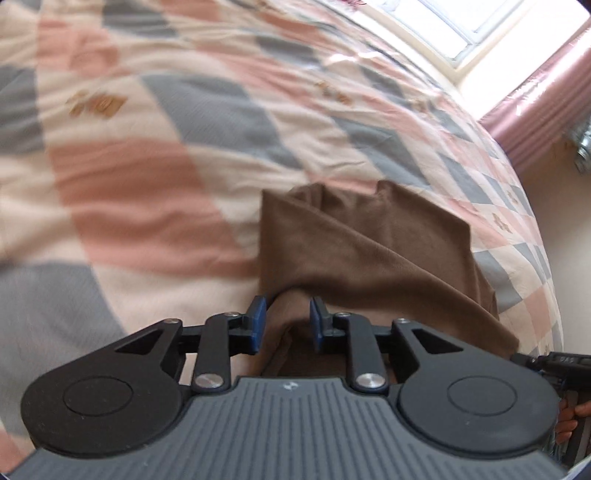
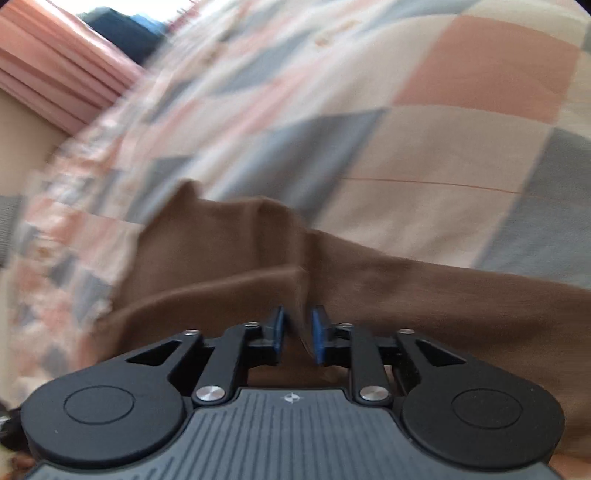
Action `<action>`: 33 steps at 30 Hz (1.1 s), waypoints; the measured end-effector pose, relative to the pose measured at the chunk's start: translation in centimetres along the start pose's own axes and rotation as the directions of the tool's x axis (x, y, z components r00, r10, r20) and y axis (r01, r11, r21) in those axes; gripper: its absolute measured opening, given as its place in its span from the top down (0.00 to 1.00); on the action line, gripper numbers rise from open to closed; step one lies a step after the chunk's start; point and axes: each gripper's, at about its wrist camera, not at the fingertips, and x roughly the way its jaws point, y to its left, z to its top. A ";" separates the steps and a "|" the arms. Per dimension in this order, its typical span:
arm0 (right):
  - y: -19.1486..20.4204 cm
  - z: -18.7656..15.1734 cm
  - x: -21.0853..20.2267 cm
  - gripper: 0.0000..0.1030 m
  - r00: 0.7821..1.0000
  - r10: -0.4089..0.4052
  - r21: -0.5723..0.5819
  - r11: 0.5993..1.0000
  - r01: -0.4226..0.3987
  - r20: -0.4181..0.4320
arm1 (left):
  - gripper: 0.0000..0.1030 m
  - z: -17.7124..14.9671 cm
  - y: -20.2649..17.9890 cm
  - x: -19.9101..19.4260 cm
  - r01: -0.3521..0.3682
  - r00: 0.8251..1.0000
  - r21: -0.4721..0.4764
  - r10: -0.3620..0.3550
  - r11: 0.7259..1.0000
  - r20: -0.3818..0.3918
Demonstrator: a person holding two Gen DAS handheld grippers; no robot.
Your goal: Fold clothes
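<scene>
— Left tongs (image 1: 284,323) gripped what?
— A bunched fold of the brown garment (image 1: 369,243), pinched between their blue pads (image 1: 258,321). The pads sat a little apart, with cloth filling the gap.
— And the right tongs (image 2: 297,334)?
— Clamped on a thin ridge of the same garment (image 2: 229,258); their pads (image 2: 318,336) stood closer together, with cloth between them.
— Where did the garment lie?
— On the quilt (image 1: 147,177), a patchwork of pink, grey and cream. In the left view it spread away from the tongs toward the far right edge of the bed. In the right view it ran across the near part of the frame, partly folded.
— Anything else?
— A window (image 1: 450,26) and a pink curtain (image 1: 546,96) showed at the far right. Both views were blurred.
</scene>
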 end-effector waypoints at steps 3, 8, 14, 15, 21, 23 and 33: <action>3.0 1.0 0.1 0.54 1.000 -0.012 -0.083 0.996 0.012 0.006 | 0.68 -0.6 0.6 -0.1 0.013 1.000 -0.051 -0.013 0.999 0.004; 12.3 2.9 2.7 0.49 0.978 0.192 -0.283 0.937 -0.206 -0.077 | 0.69 -1.2 -0.2 -0.5 0.019 0.999 0.105 -0.023 0.994 0.039; 25.9 2.2 9.8 0.52 0.889 0.308 -0.463 0.769 -0.442 -0.338 | 0.69 -2.9 -2.6 0.2 -0.023 0.999 0.445 0.005 0.895 0.042; 27.9 1.8 11.0 0.54 0.880 0.297 -0.489 0.744 -0.456 -0.370 | 0.77 -2.9 -2.4 0.7 -0.010 1.000 0.444 -0.002 0.896 0.027; 35.7 -2.0 15.5 0.58 0.856 0.201 -0.623 0.610 -0.489 -0.476 | 0.90 -3.2 -1.3 1.1 -0.006 0.999 0.408 -0.007 0.913 0.032; 37.0 -3.0 16.8 0.59 0.860 0.134 -0.656 0.592 -0.468 -0.493 | 0.89 -3.3 -1.0 1.0 0.001 0.999 0.401 -0.015 0.916 0.032; 36.9 -4.8 17.9 0.98 0.881 0.038 -0.735 0.536 -0.416 -0.472 | 0.93 -4.5 -1.4 1.9 -0.024 0.998 0.491 -0.005 0.871 0.058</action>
